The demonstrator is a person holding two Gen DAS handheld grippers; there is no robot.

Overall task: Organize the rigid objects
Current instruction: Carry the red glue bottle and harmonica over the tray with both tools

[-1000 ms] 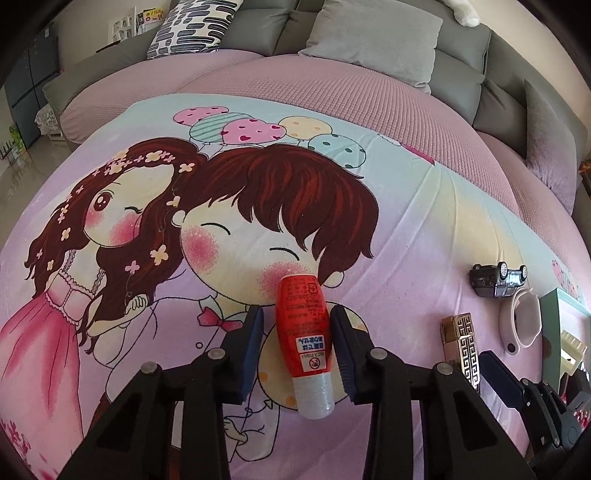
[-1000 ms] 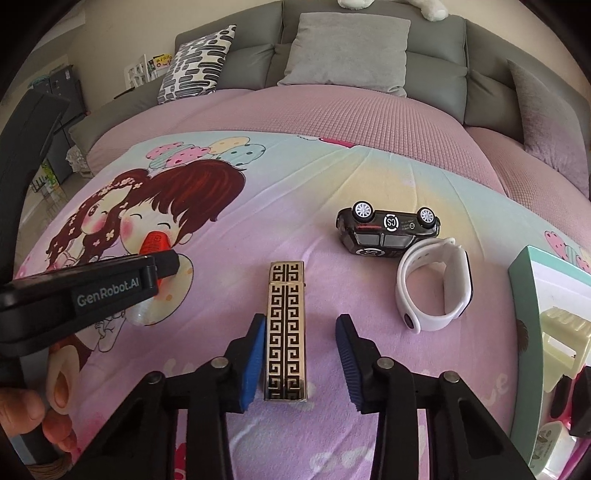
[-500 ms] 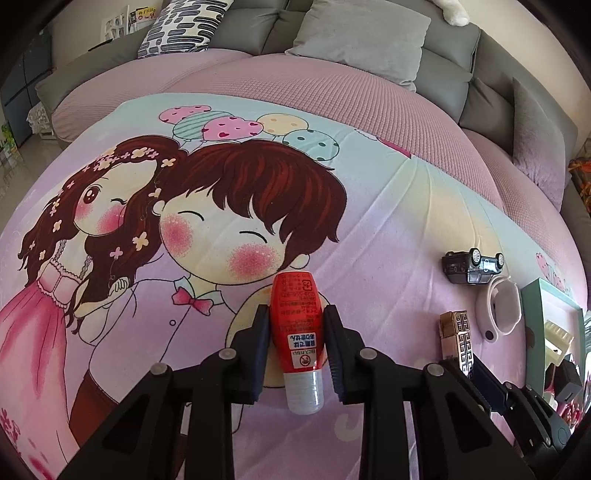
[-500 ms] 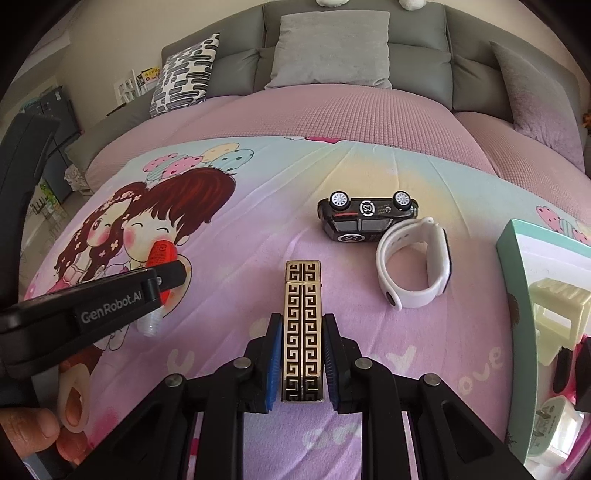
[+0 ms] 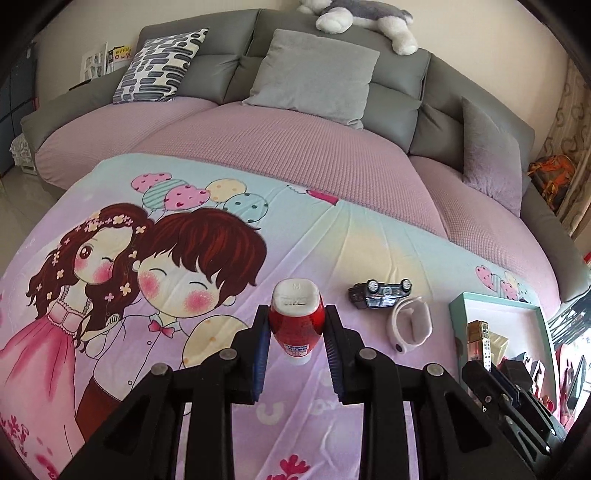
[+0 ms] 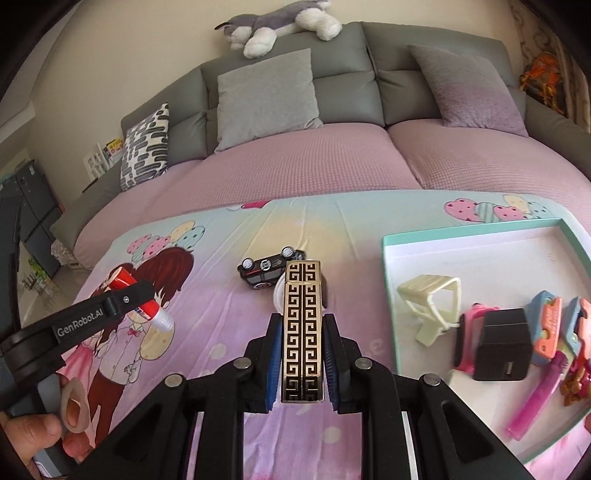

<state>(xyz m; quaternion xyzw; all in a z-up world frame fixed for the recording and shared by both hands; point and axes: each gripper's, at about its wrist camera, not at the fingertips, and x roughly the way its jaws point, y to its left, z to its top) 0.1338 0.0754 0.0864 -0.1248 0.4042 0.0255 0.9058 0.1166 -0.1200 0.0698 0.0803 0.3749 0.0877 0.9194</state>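
My left gripper [image 5: 296, 325] is shut on a small red bottle [image 5: 296, 320] with a white base, held above the cartoon bedspread. The right wrist view shows that same bottle [image 6: 142, 297] in the left gripper at the left. My right gripper [image 6: 302, 332] is shut on a gold-and-black patterned lighter [image 6: 302, 332], lifted off the spread. A black toy car [image 5: 380, 293] lies on its roof beside a white wristband [image 5: 408, 325]. The teal-rimmed white tray [image 6: 476, 254] at the right holds a cream clip, a black cube, pink and blue items.
A grey sofa back with cushions [image 5: 314, 77] and a plush toy [image 6: 280, 26] runs along the far side. The pink quilted cover [image 5: 277, 147] fills the far half of the bed. A person's fingers [image 6: 33, 430] hold the left gripper's handle.
Both grippers closed on their objects and lifted them off the spread. The bottle tipped so its base faces the camera. The right gripper swung toward the tray, which now fills more of its view.
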